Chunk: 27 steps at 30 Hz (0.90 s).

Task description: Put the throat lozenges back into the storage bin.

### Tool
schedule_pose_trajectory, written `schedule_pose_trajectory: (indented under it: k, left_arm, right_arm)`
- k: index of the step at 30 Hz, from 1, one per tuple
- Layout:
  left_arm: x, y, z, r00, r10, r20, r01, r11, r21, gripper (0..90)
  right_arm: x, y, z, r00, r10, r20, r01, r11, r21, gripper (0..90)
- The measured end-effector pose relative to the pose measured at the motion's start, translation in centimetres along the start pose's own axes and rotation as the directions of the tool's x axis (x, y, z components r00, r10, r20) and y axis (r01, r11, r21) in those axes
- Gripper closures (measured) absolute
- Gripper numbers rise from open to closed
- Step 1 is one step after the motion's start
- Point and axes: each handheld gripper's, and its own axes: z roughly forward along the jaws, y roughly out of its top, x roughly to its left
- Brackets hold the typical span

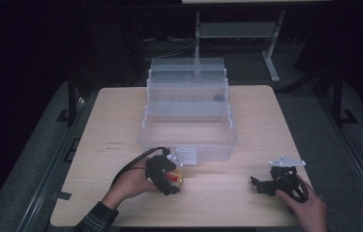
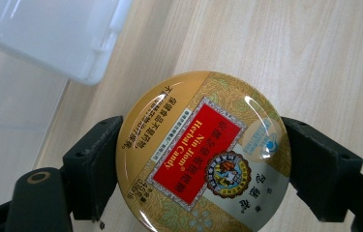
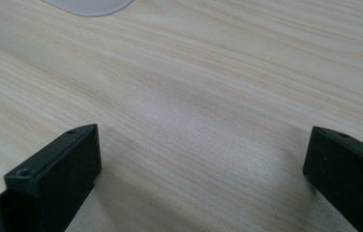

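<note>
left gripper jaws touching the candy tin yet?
Touching. The left gripper view shows both jaws of the left gripper pressed against opposite edges of the round candy tin, no gap either side.

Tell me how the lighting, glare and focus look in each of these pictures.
High view: table lit, surroundings nearly black, the clear box faintly hazy. Left gripper view: white glare streaks on the glossy candy tin, whose label stays sharp; the near jaws look soft. Right gripper view: even light, a faint shadow on the wood, no glare.

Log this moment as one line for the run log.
left gripper: shut on candy tin | right gripper: open, over table | clear tiered box: open
</note>
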Motion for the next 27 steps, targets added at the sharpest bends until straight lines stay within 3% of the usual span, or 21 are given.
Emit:
schedule_pose_trajectory:
  k: [27]
  left_arm:
    - [-0.3,1.6,-1.8,0.9997,0.025,0.001,-0.025,0.9995,-0.022,19.4]
  right_arm:
    - [0.0,0.0,0.0,1.0,0.001,0.0,-0.001,1.0,0.0,0.0]
